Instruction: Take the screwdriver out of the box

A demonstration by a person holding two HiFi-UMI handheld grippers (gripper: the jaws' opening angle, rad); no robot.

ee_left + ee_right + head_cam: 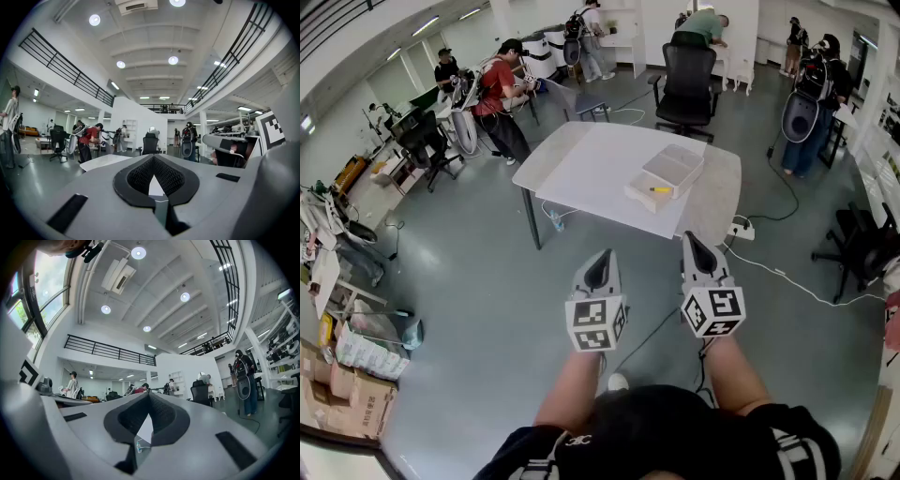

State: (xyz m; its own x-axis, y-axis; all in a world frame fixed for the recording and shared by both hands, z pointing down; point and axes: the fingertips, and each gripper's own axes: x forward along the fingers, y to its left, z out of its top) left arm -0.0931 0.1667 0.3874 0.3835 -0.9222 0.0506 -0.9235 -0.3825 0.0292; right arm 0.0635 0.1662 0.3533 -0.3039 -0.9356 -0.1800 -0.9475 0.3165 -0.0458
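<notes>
A clear plastic box [667, 174] stands on the white table [581, 169] well ahead of me, and a yellow-handled screwdriver [660, 189] lies in its front part. My left gripper [598, 267] and right gripper [695, 246] are side by side over the grey floor, well short of the table's near edge. Both are shut with nothing between their jaws. The left gripper [153, 158] points level at the table top [101, 161]. In its own view the right gripper [149, 398] tilts slightly upward, and the box is hidden behind its jaws.
A black office chair [687, 80] stands behind the table. A power strip [741, 228] and cables lie on the floor at the table's right. Several people work at benches at the back and left, one in a red shirt [499, 94]. Cardboard boxes [347, 394] sit at the lower left.
</notes>
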